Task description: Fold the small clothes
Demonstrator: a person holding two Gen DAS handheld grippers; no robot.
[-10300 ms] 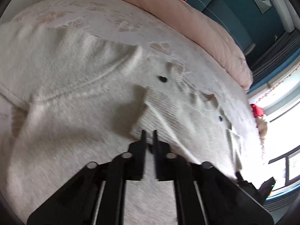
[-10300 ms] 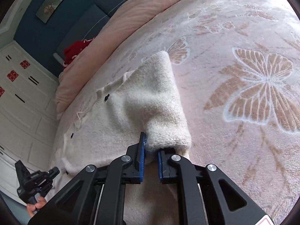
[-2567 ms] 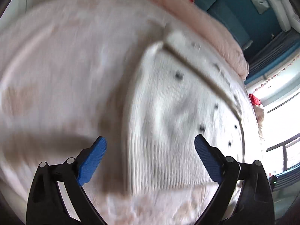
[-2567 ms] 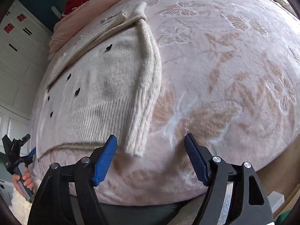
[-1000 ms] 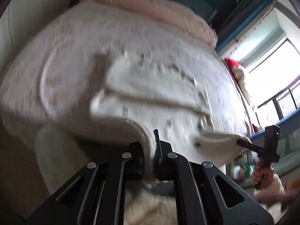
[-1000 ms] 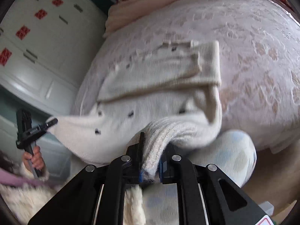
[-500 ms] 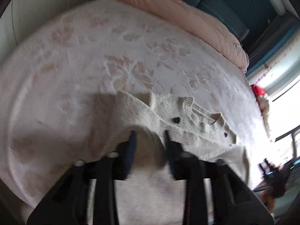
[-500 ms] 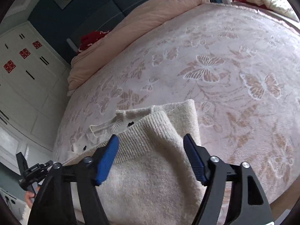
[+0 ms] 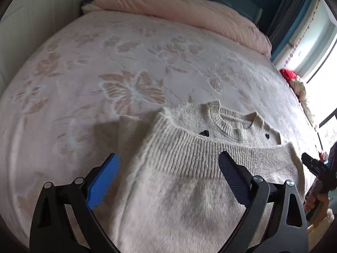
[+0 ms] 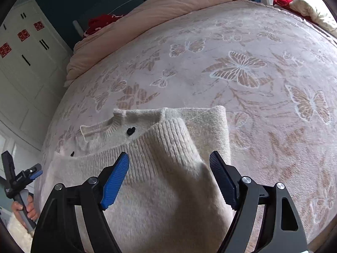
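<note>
A small cream knit cardigan (image 9: 189, 194) with black heart buttons lies on the bed, folded in half so its ribbed hem (image 9: 200, 154) rests just below the collar (image 9: 229, 124). My left gripper (image 9: 168, 179) is open and empty, just above the hem's left part. In the right wrist view the same cardigan (image 10: 164, 189) lies under my right gripper (image 10: 169, 179), which is open and empty above the hem's right corner (image 10: 172, 130). The right gripper also shows at the far right of the left wrist view (image 9: 318, 168).
The bed is covered by a pink butterfly-patterned blanket (image 9: 130, 71). A rolled pink duvet (image 9: 189, 10) lies along the headboard. White wardrobes (image 10: 23, 63) stand on the left of the right wrist view. The other hand-held gripper (image 10: 19, 179) is at that view's left edge.
Both grippers held the cardigan's hem a second ago, carried it up over the body toward the collar, then opened and let it go. The hem now rests flat.
</note>
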